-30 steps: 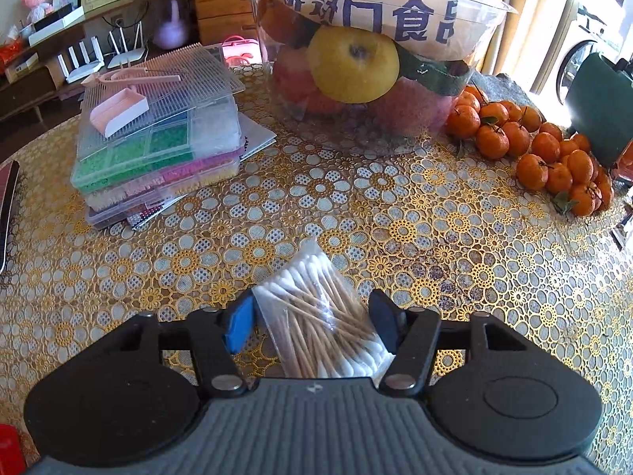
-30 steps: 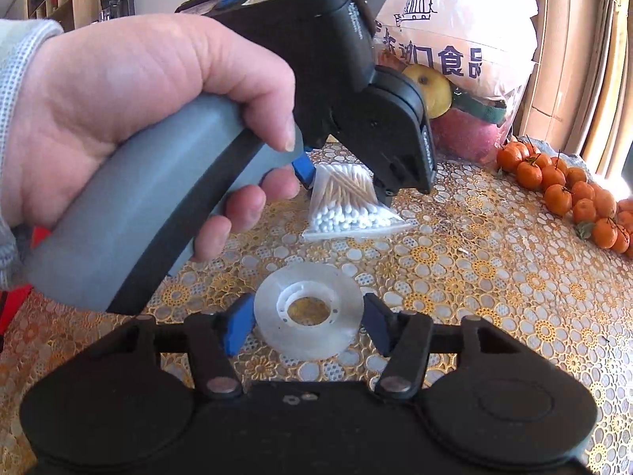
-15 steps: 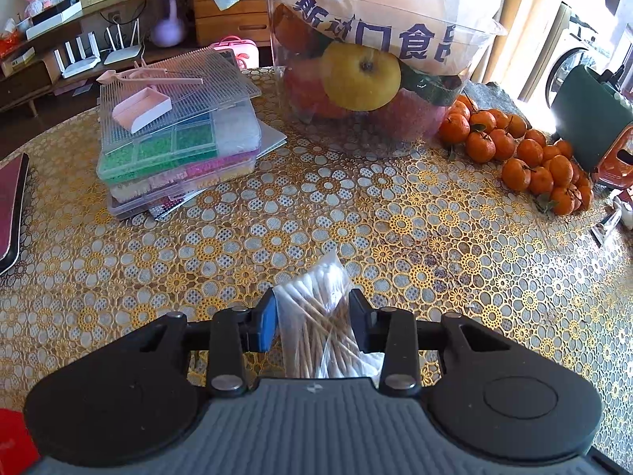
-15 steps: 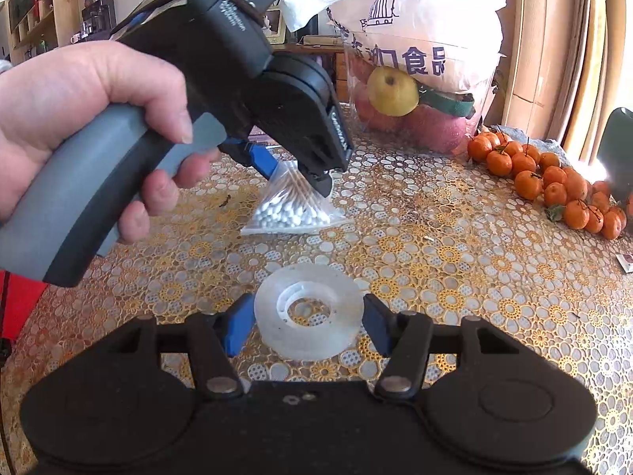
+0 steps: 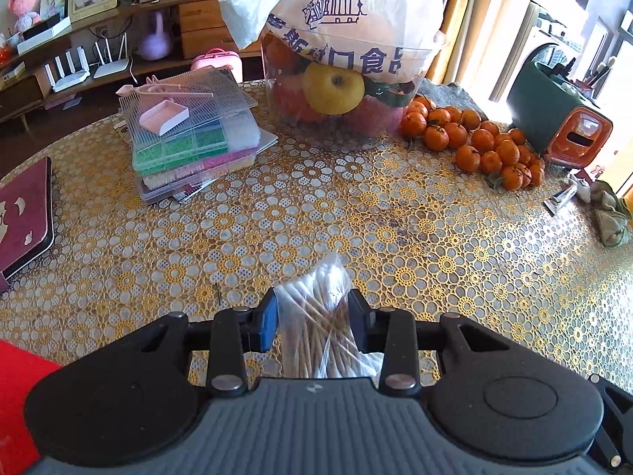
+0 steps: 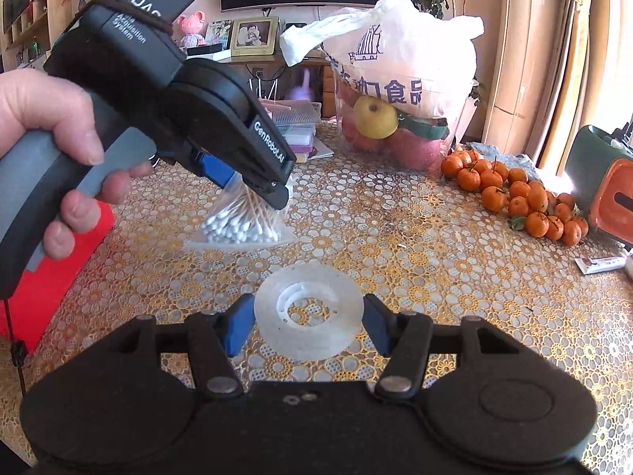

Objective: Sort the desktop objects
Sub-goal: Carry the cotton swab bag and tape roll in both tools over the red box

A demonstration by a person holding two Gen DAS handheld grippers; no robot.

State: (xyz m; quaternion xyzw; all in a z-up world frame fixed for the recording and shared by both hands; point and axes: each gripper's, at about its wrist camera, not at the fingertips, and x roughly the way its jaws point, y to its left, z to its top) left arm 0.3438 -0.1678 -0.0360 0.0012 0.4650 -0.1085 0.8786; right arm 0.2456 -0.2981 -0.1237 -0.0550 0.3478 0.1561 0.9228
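My left gripper (image 5: 313,318) is shut on a clear bag of cotton swabs (image 5: 322,293), pinching its middle. The right wrist view shows the same bag (image 6: 241,229) hanging from the left gripper (image 6: 247,186), its lower edge just above the flowered tablecloth (image 6: 435,261). A person's hand (image 6: 51,118) holds that gripper's handle. My right gripper (image 6: 308,322) is shut on a translucent tape roll (image 6: 344,308). The roll lies flat between both pads, above the cloth.
At the back stands a clear tub of fruit under a white plastic bag (image 5: 344,51). Right of it lies a pile of tangerines (image 5: 474,142), then a green and orange holder (image 5: 554,118). Stacked bead boxes (image 5: 190,138) sit back left, and a dark red case (image 5: 23,213) far left.
The left gripper's fingers closed on the swab bag and raised it off the cloth. The right gripper kept hold of the tape roll and drew back a little.
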